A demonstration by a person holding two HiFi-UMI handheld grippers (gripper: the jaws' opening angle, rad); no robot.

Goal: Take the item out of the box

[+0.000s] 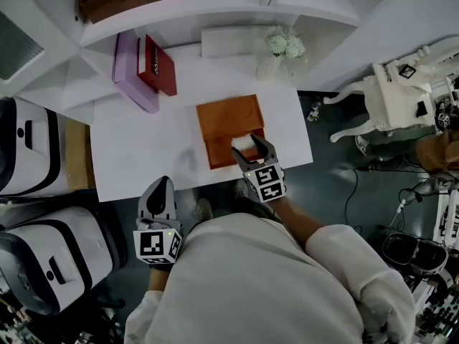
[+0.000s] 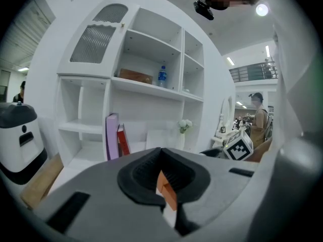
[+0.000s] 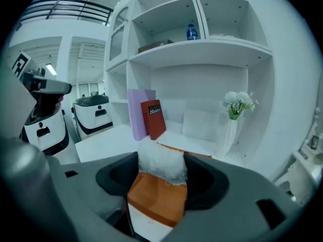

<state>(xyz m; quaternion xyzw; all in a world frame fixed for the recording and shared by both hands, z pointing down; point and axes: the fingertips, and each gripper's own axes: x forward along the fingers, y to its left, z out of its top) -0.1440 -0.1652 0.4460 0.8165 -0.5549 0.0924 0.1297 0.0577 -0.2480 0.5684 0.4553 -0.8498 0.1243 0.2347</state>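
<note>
An open orange box lies on the white table, right of its middle. My right gripper is over the box's near part, shut on a white crinkly wrapped item. In the right gripper view the item sits between the dark pads, with the orange box just beneath it. My left gripper hangs at the table's front edge, left of the box, jaws together and nothing in them. In the left gripper view only a sliver of the orange box shows past that gripper.
A purple book and a red book stand at the table's back left. A vase of white flowers is at the back right under a white shelf. White robots stand left, a white chair right.
</note>
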